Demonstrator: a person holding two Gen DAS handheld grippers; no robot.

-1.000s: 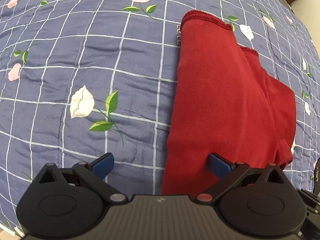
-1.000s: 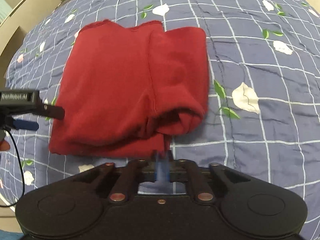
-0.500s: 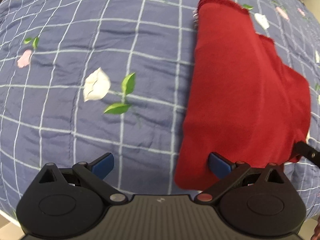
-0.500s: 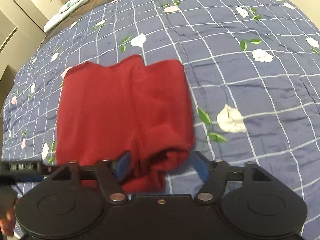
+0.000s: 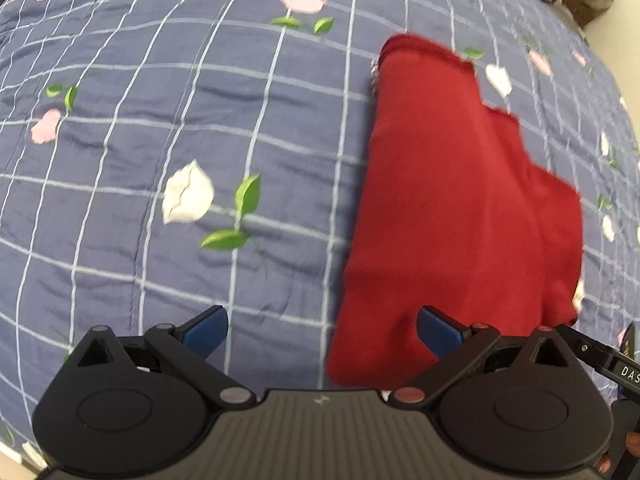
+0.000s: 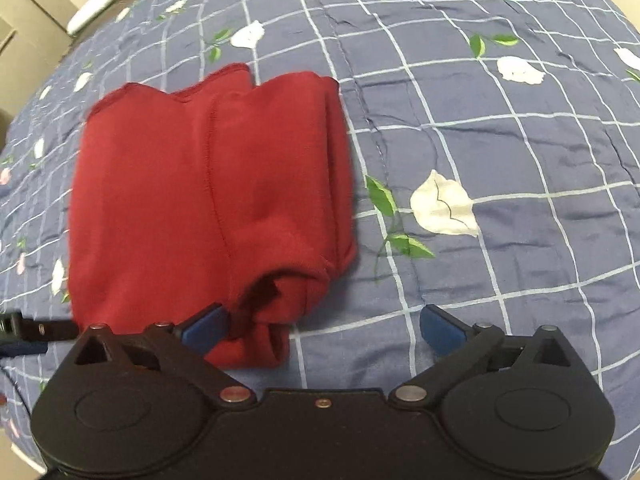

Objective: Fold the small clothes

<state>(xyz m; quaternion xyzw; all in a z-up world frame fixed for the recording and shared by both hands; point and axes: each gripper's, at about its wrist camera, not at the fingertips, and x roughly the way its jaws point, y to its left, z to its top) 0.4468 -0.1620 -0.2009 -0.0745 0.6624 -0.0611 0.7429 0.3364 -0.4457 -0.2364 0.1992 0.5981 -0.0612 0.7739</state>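
A blue quilted bedspread (image 5: 168, 128) with a white grid and printed white and pink roses fills both views; the same bedspread (image 6: 500, 152) runs to the frame edges under the right wrist camera.

On it lies the folded red garment (image 5: 460, 208), a knit piece doubled over so that stepped layers show along its far and right edges. In the right wrist view the red garment (image 6: 200, 192) sits left of centre, a stitched seam running down its top layer and its near right corner bunched into a rolled, open fold. A white rose print (image 6: 442, 206) lies on the bedspread just to the right of the garment.

The left gripper (image 5: 322, 328) has its two blue-tipped fingers spread wide apart, holding nothing; its right finger (image 5: 438, 326) sits over the garment's near corner, while the other finger is over bare bedspread. Whether the finger touches the cloth cannot be told.

The right gripper (image 6: 324, 326) is likewise spread wide and holds nothing. Its left finger (image 6: 206, 326) is at the garment's near bunched edge, its right finger over bare bedspread.

At far right of the left wrist view, a black bar (image 5: 600, 356) of the other gripper shows beside the garment.
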